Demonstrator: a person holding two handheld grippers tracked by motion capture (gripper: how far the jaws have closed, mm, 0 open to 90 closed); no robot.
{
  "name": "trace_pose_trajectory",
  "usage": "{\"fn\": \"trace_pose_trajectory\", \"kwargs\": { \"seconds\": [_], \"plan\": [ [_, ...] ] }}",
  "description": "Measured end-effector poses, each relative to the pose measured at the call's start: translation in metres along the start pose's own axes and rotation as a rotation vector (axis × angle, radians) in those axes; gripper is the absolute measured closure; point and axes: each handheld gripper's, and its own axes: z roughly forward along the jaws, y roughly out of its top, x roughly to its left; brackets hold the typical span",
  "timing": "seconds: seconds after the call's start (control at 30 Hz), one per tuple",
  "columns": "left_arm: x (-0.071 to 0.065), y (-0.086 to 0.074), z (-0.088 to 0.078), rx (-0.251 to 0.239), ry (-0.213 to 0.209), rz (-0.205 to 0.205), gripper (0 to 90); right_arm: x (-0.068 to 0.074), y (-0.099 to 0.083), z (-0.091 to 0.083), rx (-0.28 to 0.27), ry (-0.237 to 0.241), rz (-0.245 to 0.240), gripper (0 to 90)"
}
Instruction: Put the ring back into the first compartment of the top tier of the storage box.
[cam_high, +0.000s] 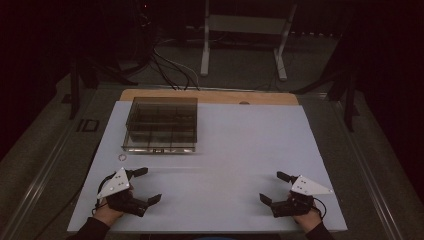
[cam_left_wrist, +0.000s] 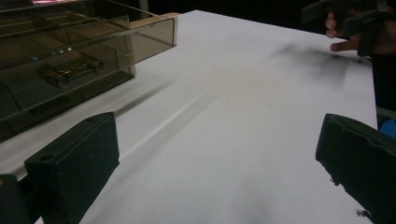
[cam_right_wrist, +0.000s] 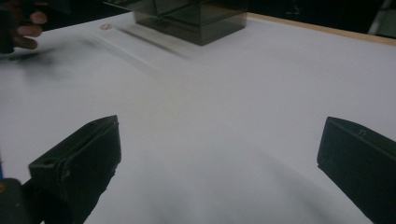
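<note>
Left gripper rests near-left on the white desk w/ jaws wide apart, holding nothing, smoked-plastic divided box sits far-left (small ring just in front), right gripper near-right, likewise spread wide, empty.

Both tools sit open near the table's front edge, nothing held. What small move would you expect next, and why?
Probably the left tool advances toward the smoked drawer box: it is the nearer one, open and empty, and the box's metal handle faces it. The right tool is farther away.
</note>
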Motion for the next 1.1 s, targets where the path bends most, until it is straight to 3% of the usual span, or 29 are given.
{"fn": "trace_pose_trajectory", "kwargs": {
  "seconds": [0.2, 0.47, 0.8, 1.1],
  "plan": [
    [-0.001, 0.0, 0.003, 0.013, -0.018, 0.017, 1.1, 0.002, -0.001, 0.0, 0.018, 0.017, -0.007, 0.0],
    [-0.002, 0.001, 0.004, 0.018, -0.009, 0.019, 1.1, -0.001, -0.002, -0.001, 0.016, 0.027, 0.011, 0.0],
    [-0.007, 0.004, 0.01, 0.051, -0.072, 0.056, 1.1, 0.002, -0.002, -0.005, 0.018, 0.021, 0.005, 0.0],
    [-0.012, 0.012, 0.011, 0.049, -0.108, 0.069, 1.1, 0.006, 0.0, -0.004, 0.009, 0.024, 0.003, 0.0]
  ]
}}
